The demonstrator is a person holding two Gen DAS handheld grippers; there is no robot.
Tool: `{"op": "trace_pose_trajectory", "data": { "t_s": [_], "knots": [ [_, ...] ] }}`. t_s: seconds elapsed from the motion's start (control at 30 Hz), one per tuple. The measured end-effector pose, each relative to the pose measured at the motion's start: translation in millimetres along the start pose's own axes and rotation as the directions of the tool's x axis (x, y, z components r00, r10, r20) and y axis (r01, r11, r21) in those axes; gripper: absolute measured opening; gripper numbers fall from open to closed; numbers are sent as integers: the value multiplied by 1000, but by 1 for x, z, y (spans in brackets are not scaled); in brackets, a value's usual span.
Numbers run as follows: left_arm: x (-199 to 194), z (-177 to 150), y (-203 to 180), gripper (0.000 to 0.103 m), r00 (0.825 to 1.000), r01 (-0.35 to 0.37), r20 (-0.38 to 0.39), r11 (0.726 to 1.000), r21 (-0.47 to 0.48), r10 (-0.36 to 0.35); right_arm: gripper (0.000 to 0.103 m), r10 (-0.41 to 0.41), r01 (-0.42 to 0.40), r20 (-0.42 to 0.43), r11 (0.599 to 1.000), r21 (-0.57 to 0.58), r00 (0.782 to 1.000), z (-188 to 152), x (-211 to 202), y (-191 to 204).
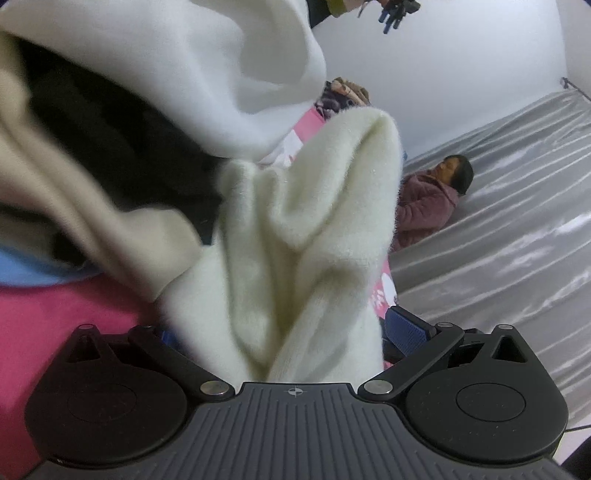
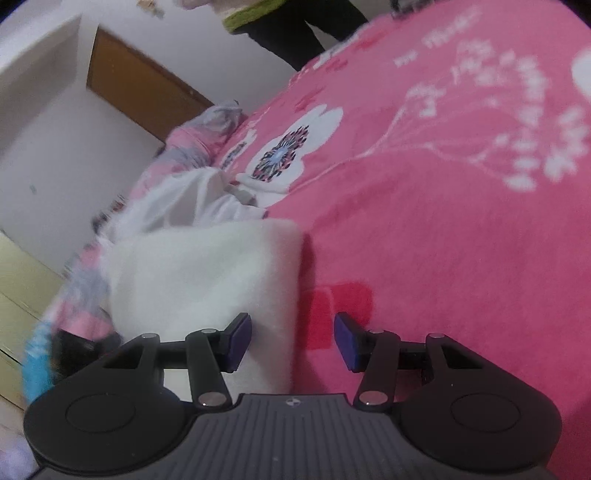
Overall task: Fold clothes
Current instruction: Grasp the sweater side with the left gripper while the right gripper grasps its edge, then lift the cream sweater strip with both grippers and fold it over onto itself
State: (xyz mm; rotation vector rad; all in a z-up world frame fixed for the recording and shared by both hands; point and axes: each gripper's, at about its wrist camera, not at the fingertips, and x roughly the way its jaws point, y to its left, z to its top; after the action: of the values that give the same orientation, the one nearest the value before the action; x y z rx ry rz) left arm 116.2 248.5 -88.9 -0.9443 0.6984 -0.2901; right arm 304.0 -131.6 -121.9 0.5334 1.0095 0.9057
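In the left wrist view a cream fuzzy garment rises in folds from between the jaws of my left gripper. The jaws stand wide apart. The right blue pad sits just off the cloth's edge and the left one is mostly hidden behind the cloth. In the right wrist view a white fuzzy folded garment lies on the pink flowered bedspread. My right gripper is open. Its left pad hangs over the garment's right edge, its right pad over the bedspread.
A white sweatshirt and a beige garment hang close at the upper left. A person in a mauve jacket lies on silver sheeting. A crumpled white shirt, a pink-grey quilt and a standing person's legs lie beyond.
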Motion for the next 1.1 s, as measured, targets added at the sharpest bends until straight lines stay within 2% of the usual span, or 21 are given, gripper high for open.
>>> {"op": "trace_pose_trajectory", "data": {
  "t_s": [0.07,0.1,0.13,0.2,0.27,0.33,0.4,0.43,0.53,0.57,0.67,0.7,0.77,0.8,0.87,0.97,1.03,1.1],
  "knots": [
    [14,3,-1,102,1000,-4,19,1000,-4,4,57,46,-46,-33,999,11,998,6,10,-2],
    [23,4,-4,100,1000,-19,20,1000,14,18,62,67,-67,-59,998,6,996,9,18,0],
    [31,5,-9,95,999,-35,17,998,48,34,64,78,-78,-82,997,1,994,11,27,4],
    [37,5,-16,81,999,-53,13,996,69,52,67,46,-50,-97,998,-37,994,12,45,19],
    [38,4,-21,70,999,-53,9,996,75,53,62,10,-15,-78,998,-61,997,11,52,30],
    [34,3,-28,65,999,-41,8,995,92,41,47,47,-48,-46,999,-25,998,9,47,29],
    [35,2,-40,64,1000,-15,7,992,126,15,44,98,-97,-15,995,18,995,5,36,23],
    [38,2,-48,62,1000,6,1,990,143,-6,43,94,-94,-2,996,9,996,5,31,25],
    [54,5,-78,58,997,74,-16,969,237,-72,43,66,-63,35,994,-89,997,9,12,44],
    [68,9,-96,58,997,79,-33,950,303,-73,42,59,-52,44,989,-136,997,14,5,52],
    [102,38,-131,57,995,97,-61,886,453,-78,42,-27,51,107,970,-237,994,41,-15,67],
    [111,49,-142,57,996,93,-58,856,508,-74,42,-50,83,131,962,-258,990,52,-22,71],
    [127,66,-161,57,996,87,-50,779,621,-71,41,-102,164,194,927,-338,976,73,-31,79],
    [126,72,-162,57,997,74,-44,754,653,-59,41,-122,204,229,904,-377,966,79,-35,83],
    [129,72,-166,57,998,54,-50,704,708,-27,41,-155,275,292,857,-436,944,87,-41,87],
    [124,51,-168,55,999,22,-48,626,780,25,41,-142,274,308,852,-446,941,76,-37,75],
    [110,41,-166,52,999,-13,-9,576,817,36,41,-118,272,331,841,-468,936,59,-35,67],
    [95,21,-165,51,998,-69,59,513,856,34,41,-106,298,357,786,-541,928,44,-37,68]
  ]
}}
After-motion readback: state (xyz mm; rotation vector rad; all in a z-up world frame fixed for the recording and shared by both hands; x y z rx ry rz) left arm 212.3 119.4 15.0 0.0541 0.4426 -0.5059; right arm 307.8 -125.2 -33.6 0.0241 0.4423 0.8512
